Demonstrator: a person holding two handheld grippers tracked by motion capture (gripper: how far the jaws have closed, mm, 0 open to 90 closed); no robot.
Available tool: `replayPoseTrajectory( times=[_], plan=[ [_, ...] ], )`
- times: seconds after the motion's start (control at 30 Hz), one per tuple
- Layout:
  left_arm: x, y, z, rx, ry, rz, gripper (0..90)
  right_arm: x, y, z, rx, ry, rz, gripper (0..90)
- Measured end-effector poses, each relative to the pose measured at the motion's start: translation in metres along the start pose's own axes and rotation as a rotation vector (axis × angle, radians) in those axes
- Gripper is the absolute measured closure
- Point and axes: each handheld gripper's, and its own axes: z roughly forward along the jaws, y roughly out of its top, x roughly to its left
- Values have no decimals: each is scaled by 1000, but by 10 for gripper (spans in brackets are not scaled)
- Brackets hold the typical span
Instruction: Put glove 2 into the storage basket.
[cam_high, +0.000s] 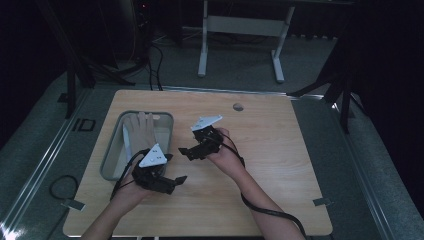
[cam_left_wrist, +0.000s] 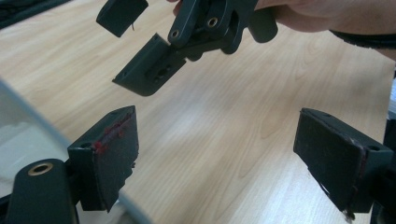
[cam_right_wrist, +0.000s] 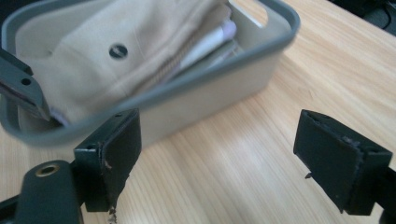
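Pale wood table (cam_high: 280, 150) spreads beneath me. My left gripper (cam_high: 177, 181) hangs at lower centre-left of the high view, jaws wide apart, empty. My right gripper (cam_high: 183, 151) sits mid-frame, equally spread, empty. The grey bin (cam_high: 111, 150) at left holds folded beige cloth (cam_right_wrist: 116, 51).

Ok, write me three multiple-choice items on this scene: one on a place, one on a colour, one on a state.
1. Where on the table does the grey bin sit?
A. the person's left side
B. the right edge
C. the centre

2. What colour is the folded cloth in the bin?
A. blue
B. beige
C. red

3. How is the right tool?
A. shut on the cloth
B. shut, empty
C. open, empty

Key: 1 A, the high view shows it left. 2 B, the right gripper view shows beige fabric. 3 C, its jaws stand apart over bare wood.
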Motion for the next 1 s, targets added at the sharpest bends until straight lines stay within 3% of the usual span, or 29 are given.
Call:
replayPoseTrajectory(
  times=[0.23,0.43,0.8,1.0],
  plan=[
    [-11,-3,21,-1,-62,12,143,-5,-26,-13,14,1,0,149],
    [-24,-10,44,43,-105,46,143,-7,-49,-19,27,16,6,149],
    [-29,-22,68,40,-159,30,143,-13,-88,-25,70,-2,38,150],
    [-30,-28,79,48,-168,44,143,-16,-106,-29,68,-3,31,150]
  ],
)
